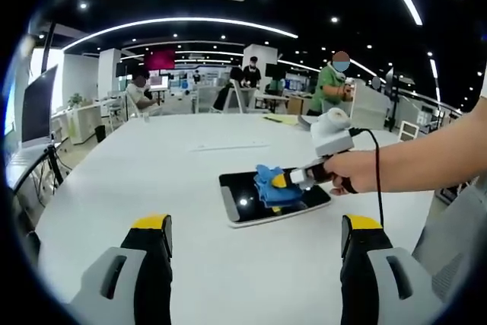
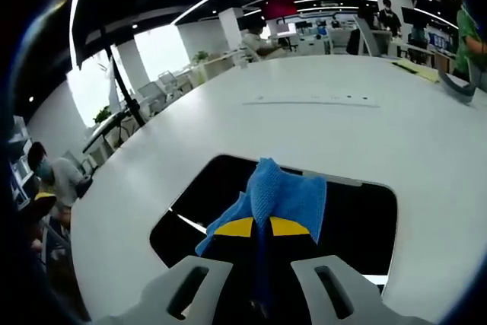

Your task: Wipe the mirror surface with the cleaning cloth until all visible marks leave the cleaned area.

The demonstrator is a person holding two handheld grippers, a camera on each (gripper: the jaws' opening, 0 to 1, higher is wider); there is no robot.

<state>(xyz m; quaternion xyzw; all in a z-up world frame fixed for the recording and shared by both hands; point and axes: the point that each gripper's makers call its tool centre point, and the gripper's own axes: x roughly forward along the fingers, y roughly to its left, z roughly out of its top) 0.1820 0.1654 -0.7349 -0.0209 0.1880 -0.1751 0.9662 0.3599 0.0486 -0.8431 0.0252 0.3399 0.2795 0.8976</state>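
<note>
The right gripper, clenched on the blue cloth, presses it mid-mirror on the white table, wiping seemingly underway; the left gripper hangs released, well short of the mirror.

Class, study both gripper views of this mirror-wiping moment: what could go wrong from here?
1. The mirror lies loose on the white table, and the left gripper hangs open, away from it. A firm stroke may slide the mirror.
2. The right gripper pinches the blue cloth into a bunch, so little cloth meets the glass; marks may remain.
3. Its yellow tips sit low over the mirror and might scrape it.
</note>
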